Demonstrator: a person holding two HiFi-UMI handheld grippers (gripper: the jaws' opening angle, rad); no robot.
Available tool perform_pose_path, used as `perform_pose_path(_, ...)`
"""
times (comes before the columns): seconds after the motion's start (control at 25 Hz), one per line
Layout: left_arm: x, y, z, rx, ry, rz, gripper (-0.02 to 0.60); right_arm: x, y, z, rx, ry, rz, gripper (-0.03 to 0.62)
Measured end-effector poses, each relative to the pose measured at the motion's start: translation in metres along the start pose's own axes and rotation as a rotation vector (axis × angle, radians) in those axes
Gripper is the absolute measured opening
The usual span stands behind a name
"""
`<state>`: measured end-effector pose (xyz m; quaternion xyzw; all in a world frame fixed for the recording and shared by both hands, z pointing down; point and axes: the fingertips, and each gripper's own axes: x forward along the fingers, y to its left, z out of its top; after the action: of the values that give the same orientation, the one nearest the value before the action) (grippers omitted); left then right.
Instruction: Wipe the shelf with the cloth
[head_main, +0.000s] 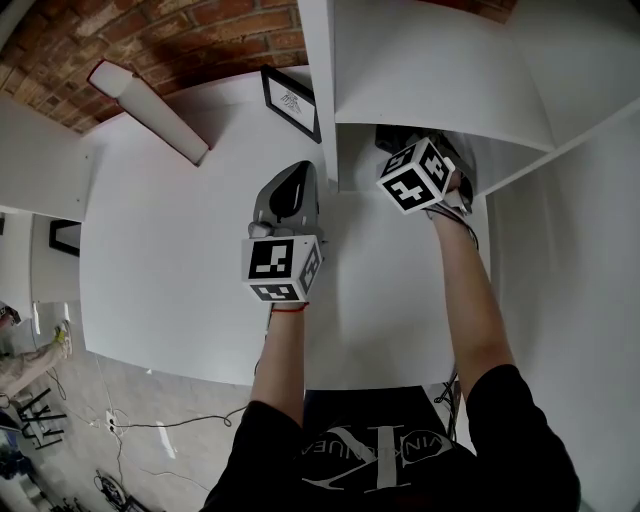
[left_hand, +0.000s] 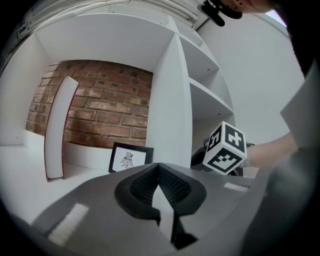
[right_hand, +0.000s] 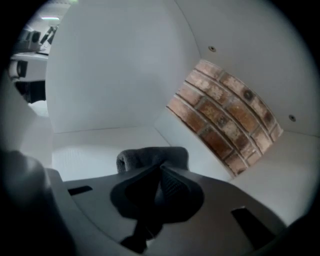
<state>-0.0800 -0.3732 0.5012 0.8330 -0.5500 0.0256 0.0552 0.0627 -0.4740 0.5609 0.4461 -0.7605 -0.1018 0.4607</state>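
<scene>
My right gripper (right_hand: 161, 167) is shut on a folded grey cloth (right_hand: 145, 156), which sticks out ahead of the jaws and rests on the white shelf floor (right_hand: 95, 142). In the head view this gripper (head_main: 400, 145) reaches into the lower right compartment, with its tips partly hidden under the shelf board (head_main: 450, 90). My left gripper (head_main: 290, 185) hovers over the white surface left of the divider. Its jaws are shut with nothing between them (left_hand: 159, 167). The left gripper view shows the right gripper's marker cube (left_hand: 226, 148) inside the compartment.
A black-framed picture (head_main: 292, 100) leans at the back, just left of the vertical divider (head_main: 320, 90). A long white board with a red edge (head_main: 150, 110) leans against the brick wall (head_main: 170, 40). The compartment's side wall (right_hand: 115, 70) and brick back (right_hand: 225, 120) stand close around the cloth.
</scene>
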Motion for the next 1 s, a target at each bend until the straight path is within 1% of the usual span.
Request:
perform_pose_path(0.16,-0.007,-0.007,0.002,-0.001,0.0,-0.008,0.011,-0.01,-0.016,-0.023,0.064,0.08,-0.084,0.025)
perform_pose_path(0.28,-0.014,-0.011,0.003,-0.004,0.005,-0.009,0.012,-0.019,-0.021,-0.035,0.128,0.11,-0.106,0.025)
perform_pose_path(0.36,-0.018,-0.012,0.004,-0.004,0.006,-0.008,0.011,-0.025,-0.02,-0.04,0.149,0.127,-0.112,0.025)
perform_pose_path(0.6,-0.03,-0.014,0.009,-0.012,0.008,-0.002,0.011,-0.044,-0.003,-0.047,0.105,0.162,-0.083,0.021)
perform_pose_path(0.76,-0.037,-0.016,0.006,-0.026,0.031,-0.002,0.012,-0.056,0.013,-0.049,0.074,0.164,-0.058,0.021)
perform_pose_path(0.88,-0.04,-0.018,0.002,-0.037,0.048,-0.001,0.011,-0.062,0.026,-0.046,0.051,0.155,-0.032,0.021)
perform_pose_path(1.0,-0.041,-0.018,0.001,-0.04,0.055,0.001,0.011,-0.066,0.04,-0.037,0.047,0.124,0.007,0.02)
